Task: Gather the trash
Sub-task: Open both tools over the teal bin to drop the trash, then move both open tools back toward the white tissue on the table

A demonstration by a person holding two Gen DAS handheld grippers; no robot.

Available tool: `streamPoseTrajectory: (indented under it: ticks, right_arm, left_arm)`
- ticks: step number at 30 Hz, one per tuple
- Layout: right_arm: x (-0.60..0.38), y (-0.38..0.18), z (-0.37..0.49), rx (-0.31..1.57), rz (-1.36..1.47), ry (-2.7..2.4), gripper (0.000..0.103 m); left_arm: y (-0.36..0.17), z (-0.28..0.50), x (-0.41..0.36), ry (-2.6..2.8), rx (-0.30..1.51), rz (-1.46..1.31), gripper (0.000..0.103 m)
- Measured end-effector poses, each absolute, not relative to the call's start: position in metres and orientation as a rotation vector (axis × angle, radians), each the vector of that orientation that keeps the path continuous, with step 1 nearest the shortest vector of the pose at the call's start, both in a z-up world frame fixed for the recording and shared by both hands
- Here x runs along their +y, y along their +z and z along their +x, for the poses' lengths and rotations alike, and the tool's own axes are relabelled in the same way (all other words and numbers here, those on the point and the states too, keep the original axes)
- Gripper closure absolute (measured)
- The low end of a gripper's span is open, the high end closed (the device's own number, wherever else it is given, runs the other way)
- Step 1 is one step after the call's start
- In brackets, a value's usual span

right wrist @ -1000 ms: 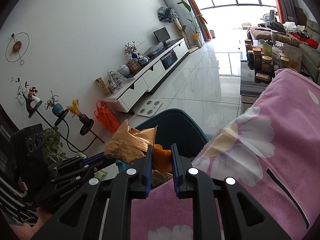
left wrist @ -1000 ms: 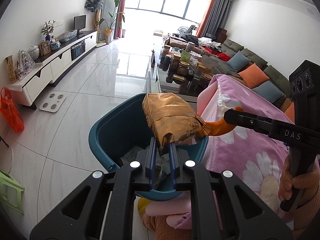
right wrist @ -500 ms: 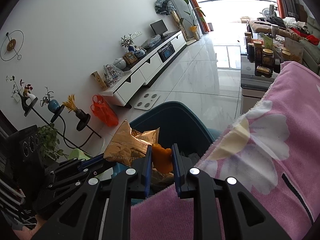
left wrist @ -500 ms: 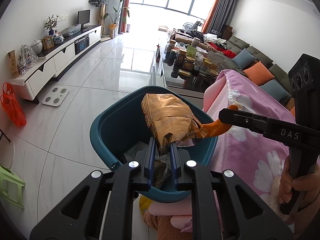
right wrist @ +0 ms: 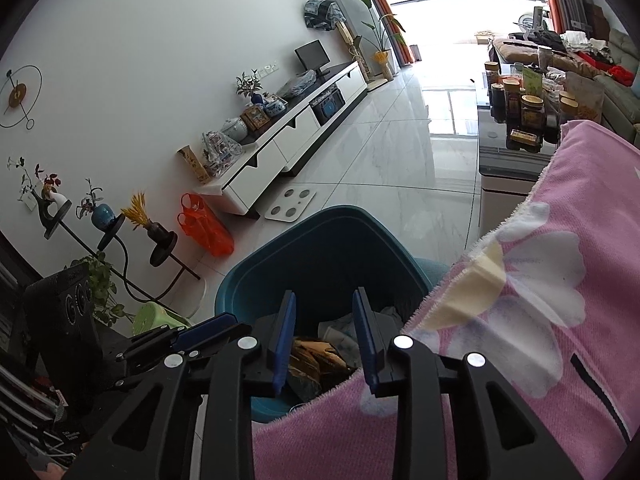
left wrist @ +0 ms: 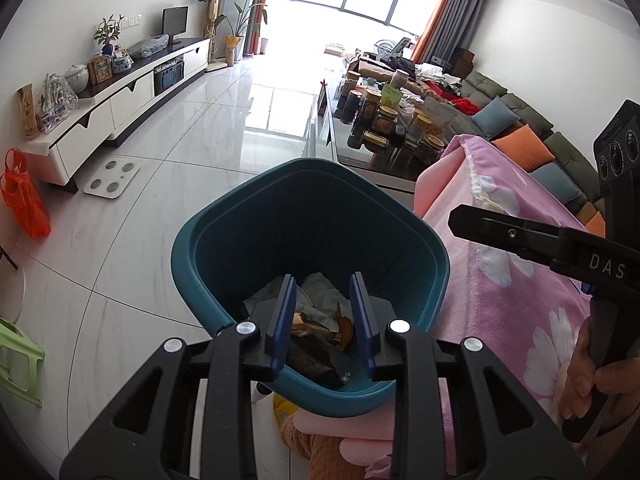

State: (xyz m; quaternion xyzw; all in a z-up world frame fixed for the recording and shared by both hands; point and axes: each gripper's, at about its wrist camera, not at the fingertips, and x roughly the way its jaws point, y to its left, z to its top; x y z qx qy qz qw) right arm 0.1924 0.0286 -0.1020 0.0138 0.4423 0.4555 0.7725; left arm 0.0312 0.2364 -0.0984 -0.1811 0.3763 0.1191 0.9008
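A deep teal plastic bin (left wrist: 308,216) with rounded corners stands on glossy white marble-look floor tiles (left wrist: 168,148), hard against a fuzzy pink blanket with white flowers (left wrist: 516,280). A low white media cabinet (left wrist: 120,108) runs along the wall, an orange plastic bag (left wrist: 24,200) and a white bathroom scale (left wrist: 113,179) on the floor near it. A glass table crowded with jars (left wrist: 384,120) sits beyond the bin. The left gripper (left wrist: 323,312) hangs over the bin, its jaws having just been opening, nothing between them. The right gripper (right wrist: 325,332) likewise has just spread, empty. The crinkled gold foil wrapper (left wrist: 310,330) and orange scrap (left wrist: 345,326) lie in the bin among crumpled white paper (left wrist: 320,292).
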Motion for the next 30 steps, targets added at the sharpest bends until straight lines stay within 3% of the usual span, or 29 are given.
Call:
streamPoseTrajectory:
  ticks: [6,15,30]
  right_arm:
    - [0.010,-0.091,0.188,0.921,0.053,1.002,0.074]
    - [-0.068,-0.051,0.158,0.757,0.050,0.972,0.061]
    - [-0.240,-0.050,0.140,0.678,0.161,0.603,0.060]
  left_arm:
    - [-0.090,0.027,0.229,0.222,0.738,-0.368,0.067]
    - [-0.061,0.025,0.175,0.023,0.651,-0.296,0.052]
    - [-0.055,0.054,0.016,-0.384,0.691,-0.143,0.049]
